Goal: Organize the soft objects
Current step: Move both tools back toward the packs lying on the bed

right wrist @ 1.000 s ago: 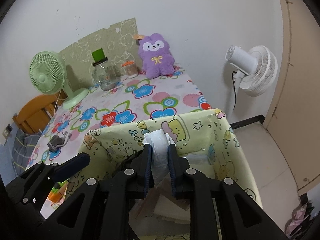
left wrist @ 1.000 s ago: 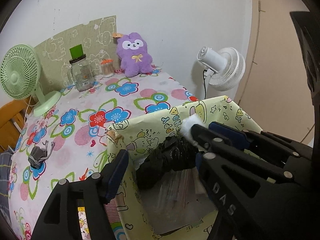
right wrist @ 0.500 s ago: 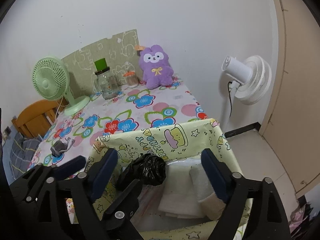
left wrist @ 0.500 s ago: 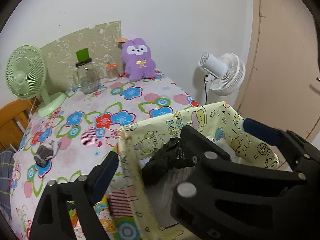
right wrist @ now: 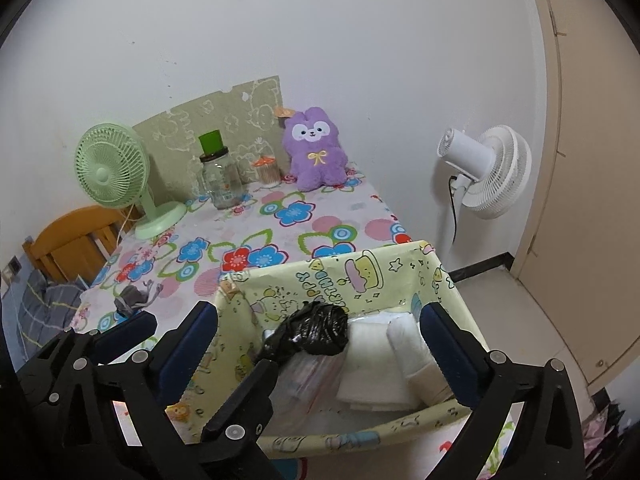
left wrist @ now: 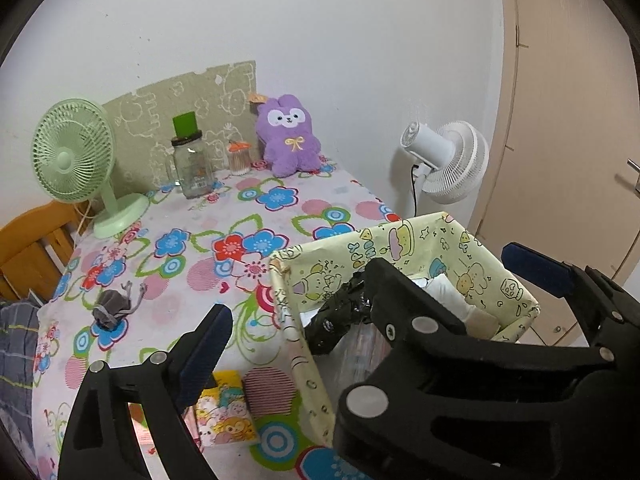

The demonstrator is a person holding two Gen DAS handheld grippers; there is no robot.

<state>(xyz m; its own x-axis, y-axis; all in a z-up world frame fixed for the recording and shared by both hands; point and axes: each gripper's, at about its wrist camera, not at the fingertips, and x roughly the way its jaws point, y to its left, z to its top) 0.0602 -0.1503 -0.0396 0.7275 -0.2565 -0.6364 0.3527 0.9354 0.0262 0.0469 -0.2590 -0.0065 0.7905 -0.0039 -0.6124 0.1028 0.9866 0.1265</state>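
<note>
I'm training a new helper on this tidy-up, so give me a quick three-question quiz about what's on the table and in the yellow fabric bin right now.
1. True or false: the right gripper is clamped on the white rolled cloth.
2. Which lies in the yellow bin? A black plastic bundle; B purple plush; C grey pouch.
3. Name the item between the green fan and the purple plush.

Key: 1 false, its jaws have just opened and hold nothing; 2 A; 3 glass jar.

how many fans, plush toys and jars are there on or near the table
fans: 2, a green desk fan and a white standing fan
plush toys: 1, the purple bunny plush
jars: 2, a glass jar and a cotton swab jar
total: 5
</note>
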